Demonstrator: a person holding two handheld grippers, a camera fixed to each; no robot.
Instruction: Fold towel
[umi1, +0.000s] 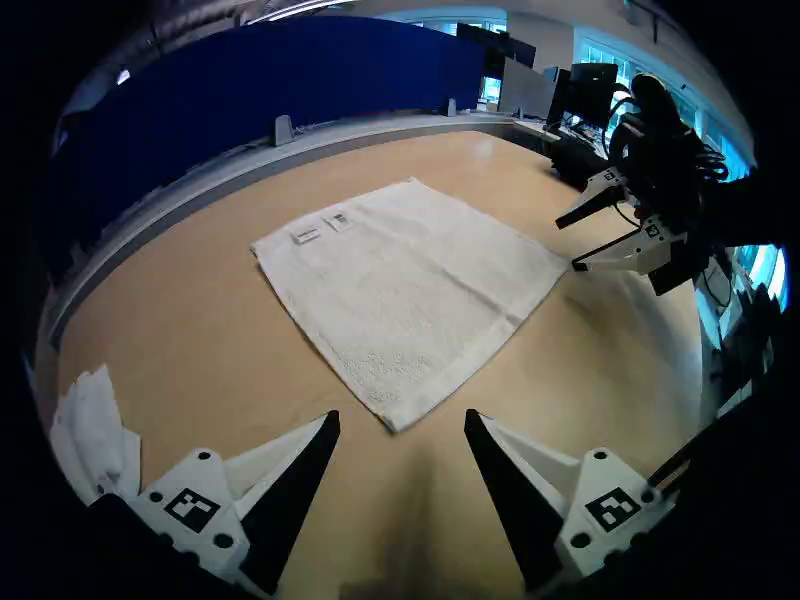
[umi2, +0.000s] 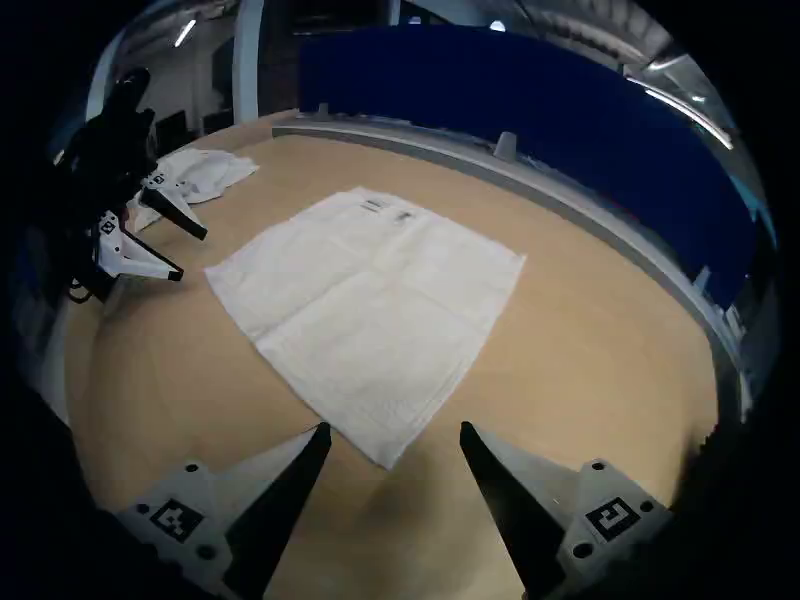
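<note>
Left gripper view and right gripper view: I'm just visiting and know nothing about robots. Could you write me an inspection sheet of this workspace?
Surface: tan wooden table, smooth and curved along its far edge.
Job's things: white towel spread flat, not yet folded; two small tags near its far edge.
Clutter: crumpled white cloth on the table, apart from the towel.
Grippers: left gripper open, near one towel corner; right gripper open, near another corner; neither touches the towel.
Cables: nothing seen on the table.
Surroundings: blue partition behind the table; monitors and bright windows beyond.
</note>
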